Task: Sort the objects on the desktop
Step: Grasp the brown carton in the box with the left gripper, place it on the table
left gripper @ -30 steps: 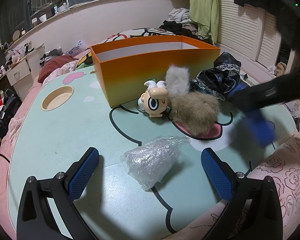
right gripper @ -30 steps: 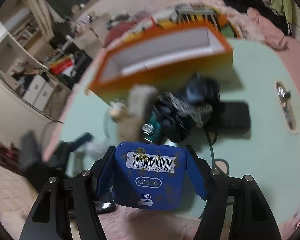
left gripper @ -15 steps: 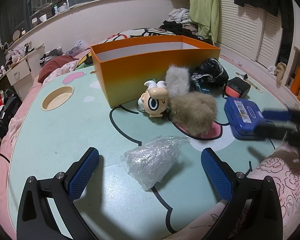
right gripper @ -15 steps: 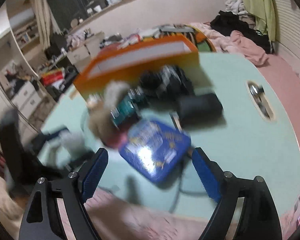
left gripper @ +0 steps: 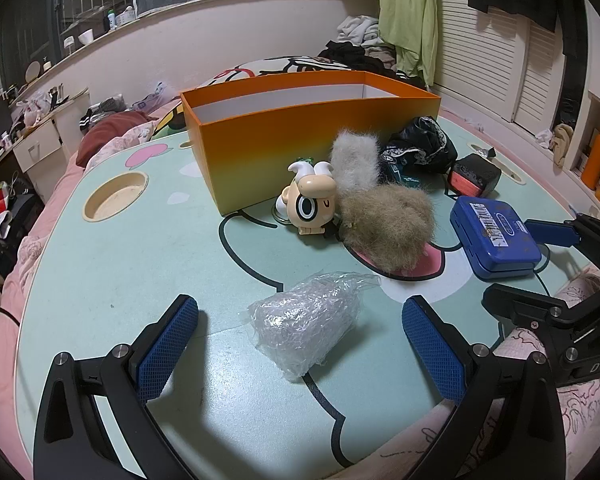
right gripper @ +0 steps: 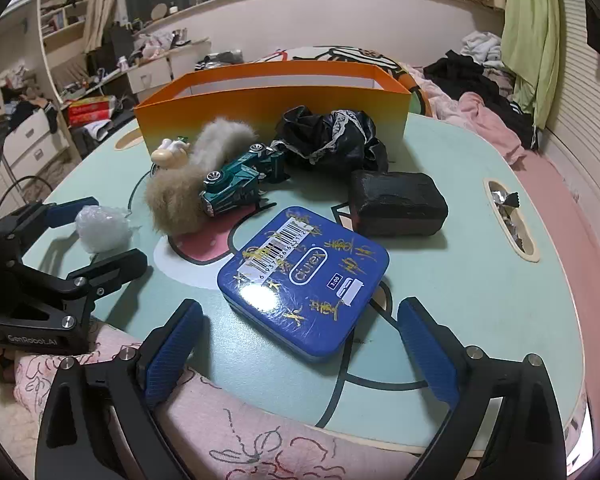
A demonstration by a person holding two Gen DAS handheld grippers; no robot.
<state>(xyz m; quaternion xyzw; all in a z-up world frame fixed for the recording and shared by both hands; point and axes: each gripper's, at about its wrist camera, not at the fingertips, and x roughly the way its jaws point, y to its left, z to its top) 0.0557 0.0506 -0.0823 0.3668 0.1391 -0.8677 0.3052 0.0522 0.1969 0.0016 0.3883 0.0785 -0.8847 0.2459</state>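
Clothes lie in heaps around this messy bedroom, and a round mint-green table (left gripper: 100, 280) with a cartoon face on it sits in the middle. Toward the far edge of the table stands a big orange box (left gripper: 300, 136) with its top open. Just in front of the box is a small cream toy with horns (left gripper: 310, 204), and a fluffy fur ball (left gripper: 384, 228), grey on top and brown below, touches it. A green toy car (right gripper: 236, 184) leans against the fur. Behind the car lies a crumpled black cloth with lace (right gripper: 332, 140), close to the box. A black block (right gripper: 396, 204) sits beside the cloth, toward the right edge.

Near the front edge lies a blue tin (right gripper: 304, 280) with a barcode sticker, flat on the table. The right gripper (right gripper: 300, 348) has just been opening its jaws. They now stand wide apart, one on each side of the tin, and the pads do not touch it.

The left gripper (left gripper: 300, 344) hangs over the front edge too, with its jaws wide apart. A clear crumpled plastic wrap (left gripper: 308, 320) lies on the table between them, and nothing presses on it.
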